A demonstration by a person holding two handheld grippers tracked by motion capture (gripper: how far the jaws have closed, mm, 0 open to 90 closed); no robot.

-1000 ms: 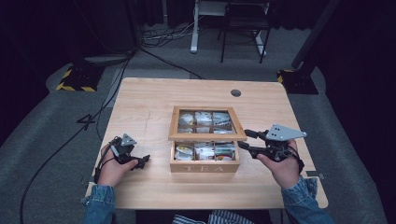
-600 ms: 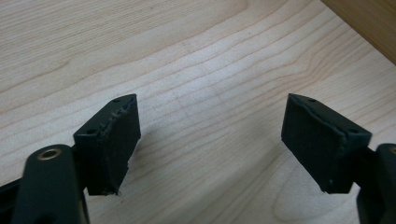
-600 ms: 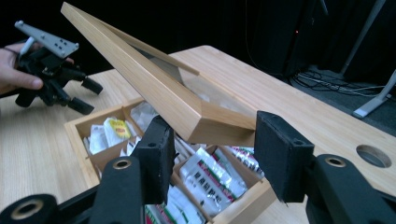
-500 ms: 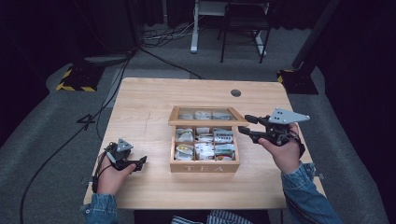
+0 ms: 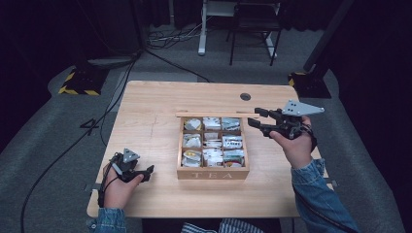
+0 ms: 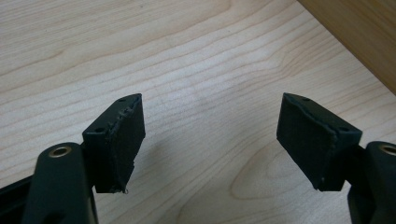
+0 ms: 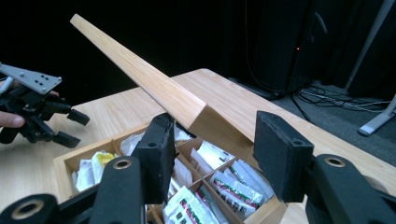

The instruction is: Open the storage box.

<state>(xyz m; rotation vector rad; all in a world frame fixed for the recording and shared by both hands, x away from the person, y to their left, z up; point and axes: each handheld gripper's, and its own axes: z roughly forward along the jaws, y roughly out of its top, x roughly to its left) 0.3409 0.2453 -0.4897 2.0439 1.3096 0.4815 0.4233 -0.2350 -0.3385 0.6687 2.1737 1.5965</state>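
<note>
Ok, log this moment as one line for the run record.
tea box: lid raised, sachets exposed | right tongs: open, by lid corner, not gripping | left tongs: open, empty, above table

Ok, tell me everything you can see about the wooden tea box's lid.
The light wooden hinged lid is raised, standing open along the far edge of the light wooden tea box, which sits mid-table with its packet-filled compartments exposed. It looks like plain pale wood with a bevelled corner. The right gripper is open around that corner; contact cannot be confirmed.
</note>
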